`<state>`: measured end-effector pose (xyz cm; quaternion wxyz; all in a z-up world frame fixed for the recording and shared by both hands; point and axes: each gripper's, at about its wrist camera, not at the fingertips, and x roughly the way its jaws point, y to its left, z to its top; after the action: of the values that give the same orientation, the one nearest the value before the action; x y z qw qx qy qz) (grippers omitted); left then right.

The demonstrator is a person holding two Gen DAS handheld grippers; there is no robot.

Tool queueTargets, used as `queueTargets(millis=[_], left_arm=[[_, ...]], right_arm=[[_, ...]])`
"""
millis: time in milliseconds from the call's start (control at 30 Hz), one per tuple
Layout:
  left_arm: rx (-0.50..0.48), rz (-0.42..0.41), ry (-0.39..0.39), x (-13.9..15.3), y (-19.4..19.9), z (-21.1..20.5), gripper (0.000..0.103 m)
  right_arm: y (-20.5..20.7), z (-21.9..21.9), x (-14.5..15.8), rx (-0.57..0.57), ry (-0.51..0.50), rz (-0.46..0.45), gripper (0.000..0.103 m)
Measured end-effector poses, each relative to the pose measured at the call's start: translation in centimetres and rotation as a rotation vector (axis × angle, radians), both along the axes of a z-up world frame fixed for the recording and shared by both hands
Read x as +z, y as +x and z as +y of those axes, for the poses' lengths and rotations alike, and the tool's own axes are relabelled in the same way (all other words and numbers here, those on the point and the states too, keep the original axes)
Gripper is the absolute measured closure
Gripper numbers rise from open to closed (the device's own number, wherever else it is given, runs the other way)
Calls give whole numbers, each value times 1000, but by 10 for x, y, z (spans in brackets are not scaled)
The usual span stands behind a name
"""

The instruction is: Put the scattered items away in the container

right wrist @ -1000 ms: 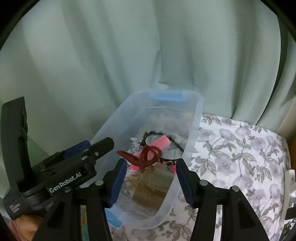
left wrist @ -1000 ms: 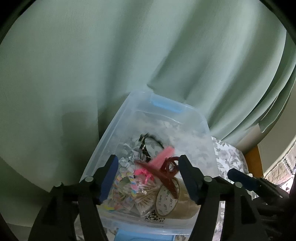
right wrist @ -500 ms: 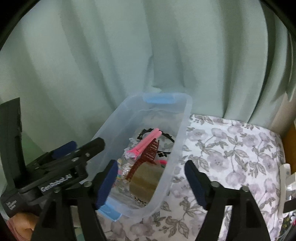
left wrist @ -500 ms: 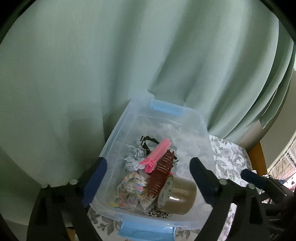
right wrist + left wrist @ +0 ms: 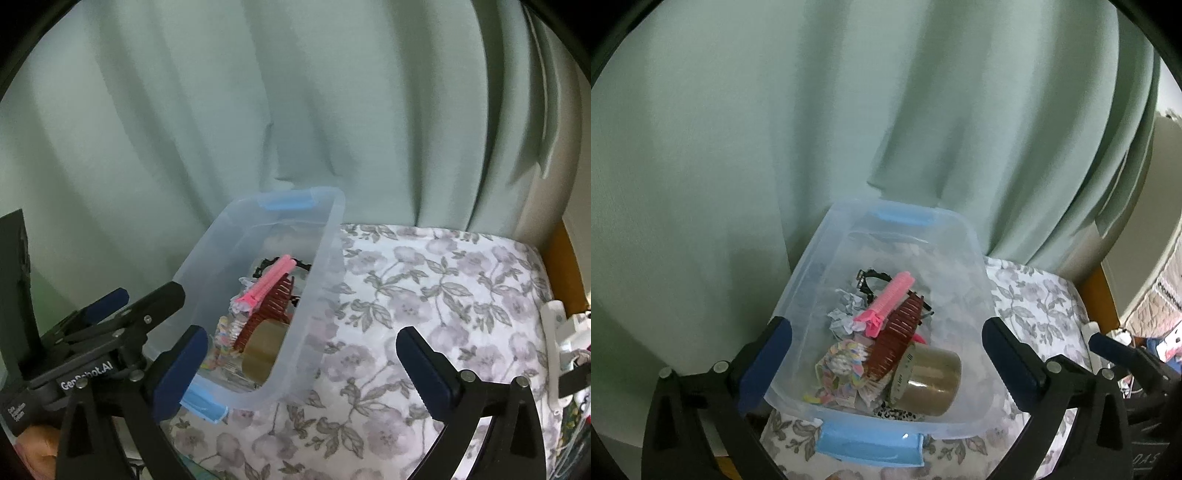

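Observation:
A clear plastic container (image 5: pixel 975 258) with blue latches stands on the floral cloth; it also shows in the right wrist view (image 5: pixel 325 258). Inside lie a dark red hair claw (image 5: pixel 899 341), a pink clip (image 5: pixel 888 302), a brown tape roll (image 5: pixel 931 382), crumpled paper (image 5: pixel 846 314) and a colourful packet (image 5: pixel 842 365). The claw (image 5: pixel 267 314) and pink clip (image 5: pixel 266 282) show in the right wrist view too. My left gripper (image 5: pixel 886 365) is open and empty above the container's near end. My right gripper (image 5: pixel 301 369) is open and empty, to the right of the left one.
A pale green curtain (image 5: pixel 849 110) hangs right behind the container. The floral cloth (image 5: pixel 424 295) stretches to the right. A wooden edge (image 5: pixel 565 266) and a white plastic piece (image 5: pixel 554 332) lie at the far right.
Both grippers opened wide and pulled back and up from the container. The dark red hair claw dropped in and now rests on the tape roll and packet.

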<state>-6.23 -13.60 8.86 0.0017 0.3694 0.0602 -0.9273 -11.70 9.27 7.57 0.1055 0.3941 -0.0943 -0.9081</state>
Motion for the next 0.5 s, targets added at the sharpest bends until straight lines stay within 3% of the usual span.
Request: queueTargets(millis=[500], left_arm=[[-44, -41, -51, 2, 12, 33, 0]], right_arm=[[31, 38, 8, -85, 29, -12, 0]])
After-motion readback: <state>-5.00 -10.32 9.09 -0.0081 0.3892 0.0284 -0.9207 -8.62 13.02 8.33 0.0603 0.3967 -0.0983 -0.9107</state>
